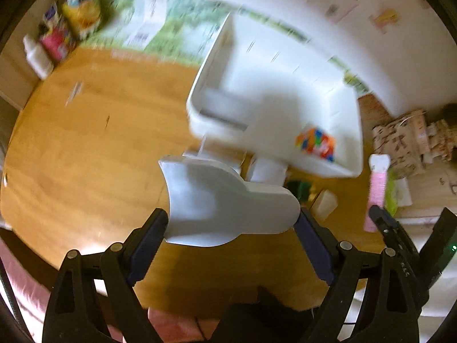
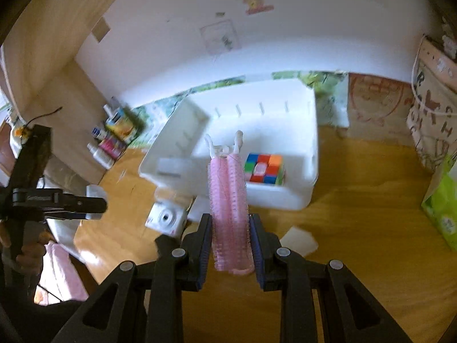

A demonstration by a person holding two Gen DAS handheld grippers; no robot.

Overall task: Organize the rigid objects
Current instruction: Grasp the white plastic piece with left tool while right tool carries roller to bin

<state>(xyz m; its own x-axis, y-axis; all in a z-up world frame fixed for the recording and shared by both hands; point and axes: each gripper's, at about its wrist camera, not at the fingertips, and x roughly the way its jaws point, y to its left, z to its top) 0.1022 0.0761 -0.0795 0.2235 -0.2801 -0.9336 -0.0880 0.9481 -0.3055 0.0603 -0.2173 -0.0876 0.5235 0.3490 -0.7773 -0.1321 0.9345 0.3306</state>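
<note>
A: Left wrist view first: what sits between the jaws?

B: The left gripper (image 1: 232,223) is clamped on a pale grey-white curved plastic piece (image 1: 225,203), spread wide, with a blue pad touching each side of it. I cannot name the piece more exactly (the frame is smeared).

A: And the other one?

B: The right gripper (image 2: 230,244) is closed tight on a pink hair roller (image 2: 228,200), which stands up between the pads with two white prongs at its far end. In the left view the same roller (image 1: 377,188) shows at the right edge.

A: What lies beyond them?

B: A white plastic bin (image 2: 285,197) on the wooden table (image 2: 357,228), below and beyond both held things. A Rubik's cube (image 2: 265,169) lies inside it, in its near right part.

A: Anything beside the bin?

B: A small white instant camera (image 2: 167,219) on the table just off the bin's near left corner, and a flat white packet (image 2: 299,240) near the right gripper. A green tissue pack (image 2: 441,208) stands far right, and bottles and colourful cartons (image 2: 114,137) crowd the far left corner.
</note>
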